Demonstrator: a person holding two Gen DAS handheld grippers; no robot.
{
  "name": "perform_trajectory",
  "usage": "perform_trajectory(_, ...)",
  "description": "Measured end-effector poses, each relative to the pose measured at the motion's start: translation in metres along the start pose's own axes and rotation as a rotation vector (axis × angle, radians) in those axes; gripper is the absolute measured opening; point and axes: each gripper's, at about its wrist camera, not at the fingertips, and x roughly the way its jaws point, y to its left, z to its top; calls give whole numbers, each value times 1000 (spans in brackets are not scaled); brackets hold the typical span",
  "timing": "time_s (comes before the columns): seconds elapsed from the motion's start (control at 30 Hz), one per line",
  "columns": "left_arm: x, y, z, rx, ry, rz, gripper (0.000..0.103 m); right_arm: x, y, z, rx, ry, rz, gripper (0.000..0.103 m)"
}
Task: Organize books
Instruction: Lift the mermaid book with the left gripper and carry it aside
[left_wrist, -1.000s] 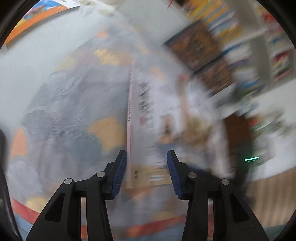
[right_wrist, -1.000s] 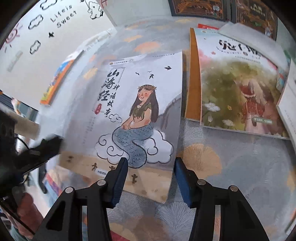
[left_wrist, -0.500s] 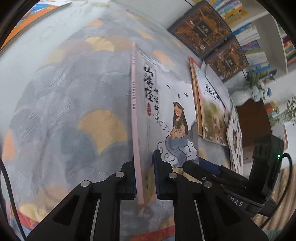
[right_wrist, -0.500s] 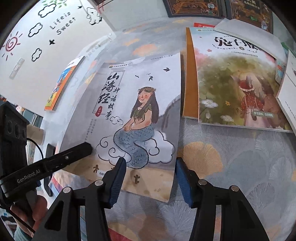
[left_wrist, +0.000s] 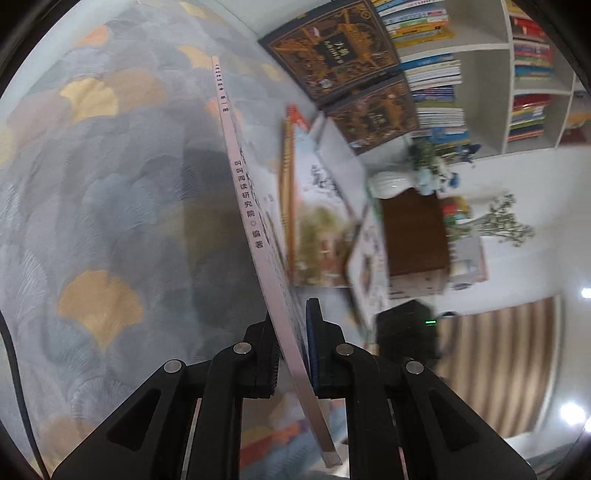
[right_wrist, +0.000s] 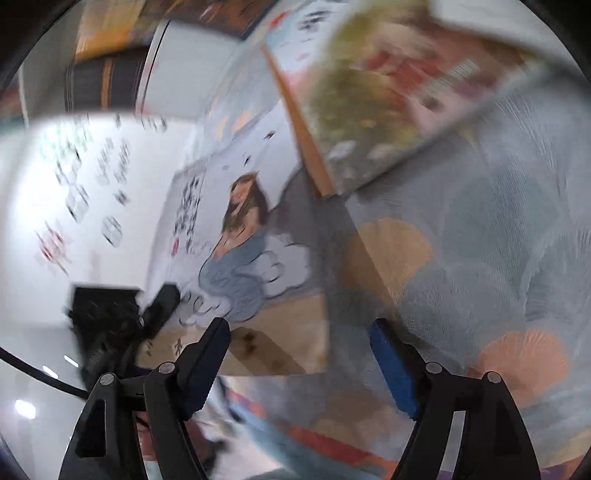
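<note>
My left gripper (left_wrist: 291, 317) is shut on the near edge of the thin mermaid picture book (left_wrist: 245, 199), which stands tilted up on its long edge above the patterned rug (left_wrist: 92, 221). In the right wrist view the same mermaid book (right_wrist: 240, 236) shows its cover, with the left gripper (right_wrist: 122, 317) clamped at its lower left corner. My right gripper (right_wrist: 299, 350) sits just in front of the book's lower edge. Its jaws are opening wide and its pads touch nothing. A second picture book with an orange spine (left_wrist: 317, 229) lies flat on the rug beyond.
Two dark ornate books (left_wrist: 332, 48) lean against a white bookshelf (left_wrist: 480, 74) full of books. A white vase (left_wrist: 391, 184) and a brown box (left_wrist: 413, 232) stand to the right. Another thin book (left_wrist: 369, 266) lies beside the orange-spined one.
My left gripper closed on the mermaid book's edge and lifted that side off the rug. My right gripper rolled, dropped closer and spread its jaws.
</note>
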Motion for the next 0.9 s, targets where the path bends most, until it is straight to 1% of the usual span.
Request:
perform_trajectory(0.1,-3,8,5,-52,22,-49,10,9,-3,4,50,2,105,75)
perform_trajectory(0.17,-4,13,8,-62,37,-41,10,18,6,6,42,-8,141,59)
perform_trajectory(0.2,-5,15,9,-62,44,-28,9,22,11,8,36,-16,137,45)
perform_trajectory(0.23,-6,18,10,-59,45,-6,9,22,14,7,24,-21,108,43)
perform_trajectory(0.27,-8,21,11,-56,48,17,9,25,22,5,-12,-29,70,41)
perform_trajectory(0.3,-10,24,12,-47,52,55,9,26,31,3,-55,-36,28,36)
perform_trajectory(0.33,-12,25,12,-26,56,104,9,28,39,2,-94,-37,-13,34)
perform_trajectory(0.37,-14,25,12,7,61,148,9,31,52,-1,-154,-40,-72,33)
perform_trajectory(0.4,-15,22,12,47,61,191,10,34,68,-5,-232,-49,-145,30)
perform_trajectory(0.43,-17,14,11,110,48,252,10,39,80,-9,-296,-55,-203,29)
perform_trajectory(0.47,-18,9,10,157,38,290,10,45,98,-15,-388,-67,-285,29)
perform_trajectory(0.53,-23,-9,8,277,-8,375,10,55,125,-23,-513,-84,-377,29)
perform_trajectory(0.57,-26,-13,10,312,-29,398,10,60,138,-27,-577,-95,-407,29)
perform_trajectory(0.63,-36,-22,17,356,-73,417,10,62,159,-33,-666,-115,-430,29)
perform_trajectory(0.7,-48,-23,27,368,-110,411,10,63,176,-31,-734,-129,-429,29)
perform_trajectory(0.77,-62,-24,38,370,-158,392,11,60,187,-20,-775,-145,-409,29)
perform_trajectory(0.8,-65,-26,44,372,-201,396,11,62,196,-13,-796,-154,-400,29)
perform_trajectory(0.9,-73,-26,73,374,-257,399,12,72,217,13,-847,-178,-399,29)
